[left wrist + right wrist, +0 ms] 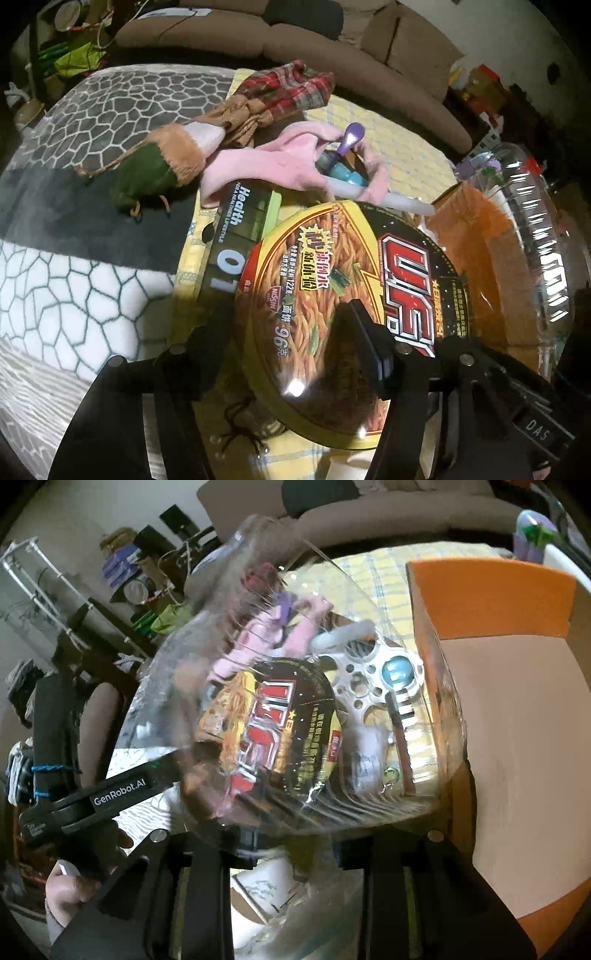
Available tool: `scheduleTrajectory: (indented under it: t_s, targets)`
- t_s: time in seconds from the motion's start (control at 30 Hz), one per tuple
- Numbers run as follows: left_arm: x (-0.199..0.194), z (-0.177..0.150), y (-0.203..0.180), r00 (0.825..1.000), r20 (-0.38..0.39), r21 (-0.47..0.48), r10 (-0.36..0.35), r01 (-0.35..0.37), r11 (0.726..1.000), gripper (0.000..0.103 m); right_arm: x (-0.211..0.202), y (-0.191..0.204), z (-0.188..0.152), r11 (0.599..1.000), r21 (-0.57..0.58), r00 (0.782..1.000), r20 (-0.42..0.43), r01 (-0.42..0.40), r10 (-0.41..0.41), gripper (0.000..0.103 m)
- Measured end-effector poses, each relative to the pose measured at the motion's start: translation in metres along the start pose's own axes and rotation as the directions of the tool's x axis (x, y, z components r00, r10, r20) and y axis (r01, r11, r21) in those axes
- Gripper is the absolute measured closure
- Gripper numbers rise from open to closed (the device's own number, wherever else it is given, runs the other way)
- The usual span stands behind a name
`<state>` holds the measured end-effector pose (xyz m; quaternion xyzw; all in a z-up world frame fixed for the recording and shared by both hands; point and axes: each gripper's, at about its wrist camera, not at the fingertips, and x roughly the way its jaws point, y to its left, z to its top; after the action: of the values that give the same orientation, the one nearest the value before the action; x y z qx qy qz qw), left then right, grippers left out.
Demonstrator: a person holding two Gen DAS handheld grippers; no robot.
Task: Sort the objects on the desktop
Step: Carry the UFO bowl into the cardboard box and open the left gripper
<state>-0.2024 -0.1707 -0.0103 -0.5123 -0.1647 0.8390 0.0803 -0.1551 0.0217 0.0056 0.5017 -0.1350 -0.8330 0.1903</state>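
A round UFO instant-noodle bowl lies tilted in the middle of the left wrist view. My left gripper straddles its near rim, with one finger on the lid and the other against the yellow side wall, gripping it. My right gripper is shut on the lower edge of a clear plastic container, which fills the right wrist view. The same container shows at the right of the left view. Through the plastic I see the noodle bowl and a white perforated gadget.
An orange-flapped cardboard box stands open on the right. Behind the bowl lie a dark Health box, a pink cloth, a purple spoon, a green and brown plush and a plaid cloth. A brown sofa runs along the back.
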Motion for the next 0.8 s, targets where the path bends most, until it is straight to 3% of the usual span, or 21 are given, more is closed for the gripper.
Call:
scheduleTrajectory:
  t_s: [0.17,0.43,0.6,0.8]
  targets:
    - [-0.039,-0.016,0.0,0.999,0.053,0.013,-0.013,0.013,1.0,0.041,-0.027,0.012,-0.009,0.999,-0.033,0.999,0.025,-0.04,0.041,0.075]
    - [-0.141,-0.052,-0.025,0.985,0.172,0.048,0.022,-0.03,0.998,0.041,-0.103,0.038,-0.033,0.982,-0.075,0.98,0.082,-0.173,0.179,0.075]
    - [-0.19,-0.071,-0.077,0.976,0.219,0.105,0.022,-0.046,0.993,0.041,-0.161,0.022,-0.046,0.972,-0.051,0.963,0.131,-0.229,0.234,0.074]
    - [-0.194,-0.076,-0.151,0.977,0.212,0.177,-0.023,-0.015,0.984,0.04,-0.228,-0.03,-0.047,0.979,-0.003,0.956,0.215,-0.206,0.202,0.073]
